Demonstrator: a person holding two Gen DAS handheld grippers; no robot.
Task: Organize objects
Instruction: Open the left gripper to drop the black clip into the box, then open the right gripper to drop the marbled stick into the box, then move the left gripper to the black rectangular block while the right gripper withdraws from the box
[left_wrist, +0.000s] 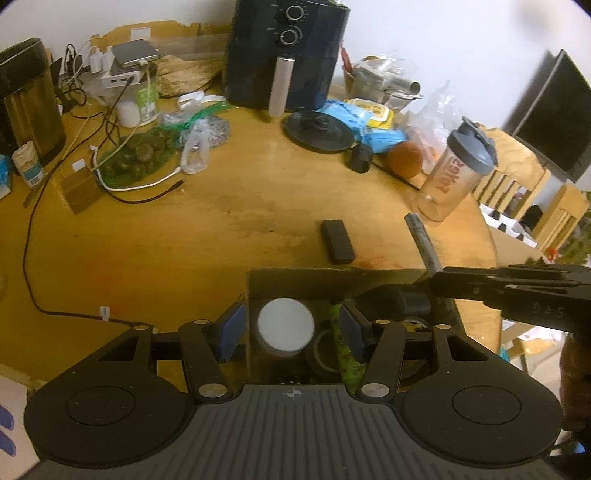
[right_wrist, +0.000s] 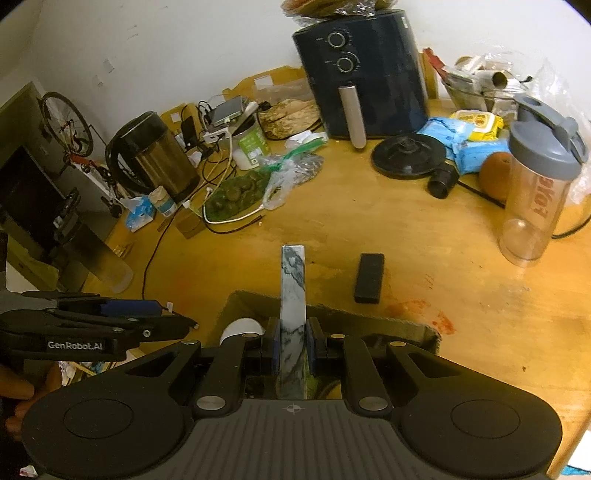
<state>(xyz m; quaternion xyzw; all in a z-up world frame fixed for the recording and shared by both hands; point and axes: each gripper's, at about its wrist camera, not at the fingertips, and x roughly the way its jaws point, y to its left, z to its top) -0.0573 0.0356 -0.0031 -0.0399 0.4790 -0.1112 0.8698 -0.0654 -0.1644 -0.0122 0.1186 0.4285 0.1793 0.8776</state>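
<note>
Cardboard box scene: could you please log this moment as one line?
left gripper: open over cardboard box | right gripper: shut on marbled bar | black block: on table

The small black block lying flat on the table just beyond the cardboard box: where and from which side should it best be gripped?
Grip the small black block across its two long sides, near the middle, coming from above. It lies flat on the wooden table, long and narrow, with bare table all around it, so the pads probably fit either side. The open left hand-held gripper looks the freer choice.
</note>
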